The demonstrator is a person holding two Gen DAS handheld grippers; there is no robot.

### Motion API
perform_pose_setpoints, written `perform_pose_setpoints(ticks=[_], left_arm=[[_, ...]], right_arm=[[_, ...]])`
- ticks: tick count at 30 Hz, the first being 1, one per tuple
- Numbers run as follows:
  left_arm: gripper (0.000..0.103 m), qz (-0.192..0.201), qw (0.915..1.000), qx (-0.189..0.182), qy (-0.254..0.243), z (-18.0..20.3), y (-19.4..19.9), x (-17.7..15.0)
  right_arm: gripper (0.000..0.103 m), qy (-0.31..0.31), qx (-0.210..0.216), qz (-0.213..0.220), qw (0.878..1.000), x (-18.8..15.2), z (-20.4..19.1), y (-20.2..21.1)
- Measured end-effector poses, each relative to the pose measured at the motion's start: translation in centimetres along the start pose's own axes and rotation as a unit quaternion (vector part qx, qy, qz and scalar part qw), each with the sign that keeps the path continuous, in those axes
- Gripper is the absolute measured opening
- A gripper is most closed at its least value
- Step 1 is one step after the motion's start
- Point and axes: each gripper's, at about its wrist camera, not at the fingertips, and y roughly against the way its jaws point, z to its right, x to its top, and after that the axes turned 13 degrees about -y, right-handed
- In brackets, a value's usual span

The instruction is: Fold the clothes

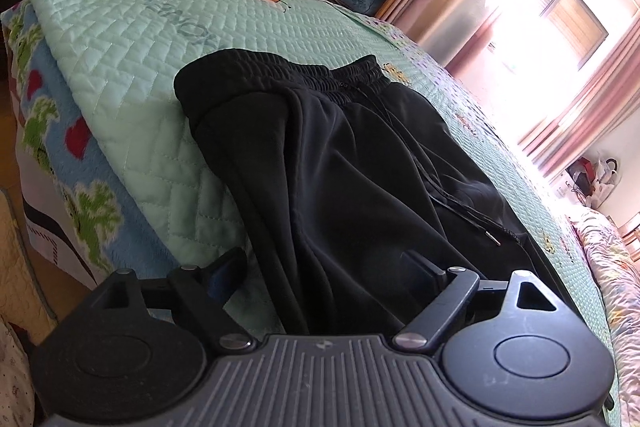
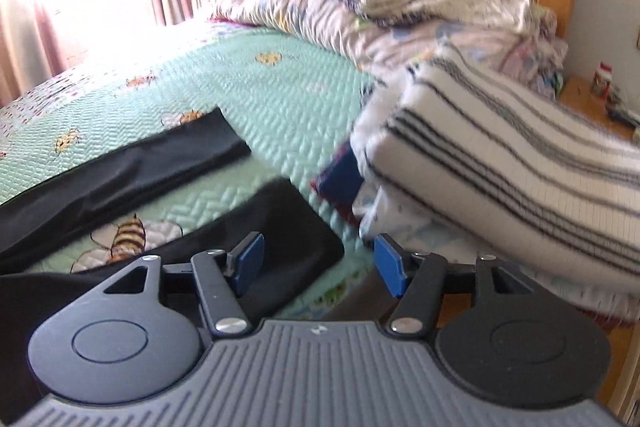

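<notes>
Left wrist view: black trousers (image 1: 360, 163) on a mint quilt (image 1: 132, 39) with mirrored lettering, left gripper (image 1: 324, 267) spread. Right wrist alone shows trouser legs, striped blanket (image 2: 500, 155); right gripper (image 2: 316, 267) parted, empty.

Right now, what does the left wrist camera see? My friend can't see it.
Black trousers lie on a green quilt, waistband away from the camera. The open left gripper sits over them, gripping nothing.
</notes>
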Motion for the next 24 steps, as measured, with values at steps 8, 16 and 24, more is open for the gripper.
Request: perform_pose_setpoints(ticks=[8, 16, 24], left_arm=[[0.087, -0.002, 1.0, 0.004, 0.002, -0.2, -0.1, -0.1], [0.088, -0.009, 0.9998, 0.019, -0.006, 0.3, -0.5, -0.1], [0.095, -0.014, 0.9989, 0.036, -0.025, 1.2, -1.1, -0.3]], right_arm=[[0.079, 0.1, 0.133, -0.032, 0.986, 2.7, -2.6, -4.9], [0.079, 0.362, 0.244, -0.147, 0.888, 2.6, -8.8, -12.1], [0.076, 0.571, 0.274, -0.21, 0.745, -1.4, -14.5, -15.3]])
